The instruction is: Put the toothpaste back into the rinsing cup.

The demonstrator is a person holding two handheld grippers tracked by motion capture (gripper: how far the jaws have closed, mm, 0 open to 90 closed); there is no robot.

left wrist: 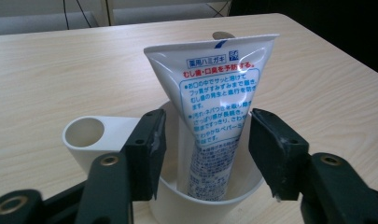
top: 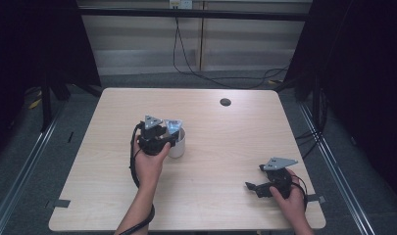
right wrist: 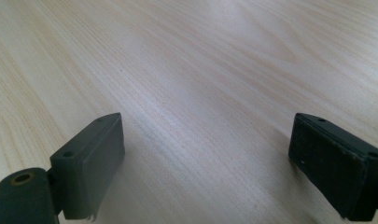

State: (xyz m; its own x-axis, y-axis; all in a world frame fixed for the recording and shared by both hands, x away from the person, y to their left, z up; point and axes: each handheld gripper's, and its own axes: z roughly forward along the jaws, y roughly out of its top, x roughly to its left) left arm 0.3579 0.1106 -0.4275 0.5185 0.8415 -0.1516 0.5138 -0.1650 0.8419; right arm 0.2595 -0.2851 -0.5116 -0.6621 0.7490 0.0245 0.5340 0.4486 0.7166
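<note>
A white toothpaste tube [left wrist: 214, 93] with blue and red print stands upright, cap down, in a white holder cup [left wrist: 200, 205] that has a small round socket [left wrist: 86, 133] at its side. My left gripper [left wrist: 205, 135] straddles the tube, one jaw on each side with a narrow gap, so it is open. From above, the cup [top: 179, 147] and tube [top: 174, 126] sit left of the table's centre, with the left gripper [top: 172, 138] reaching in from the left. The right gripper [top: 255, 177] rests low near the front right, jaws wide apart over bare wood [right wrist: 205, 140].
The light wooden table [top: 210, 205] has a round cable hole [top: 225, 102] at the back. Black cables [top: 186, 63] run over the floor behind it. Dark curtains stand at both sides.
</note>
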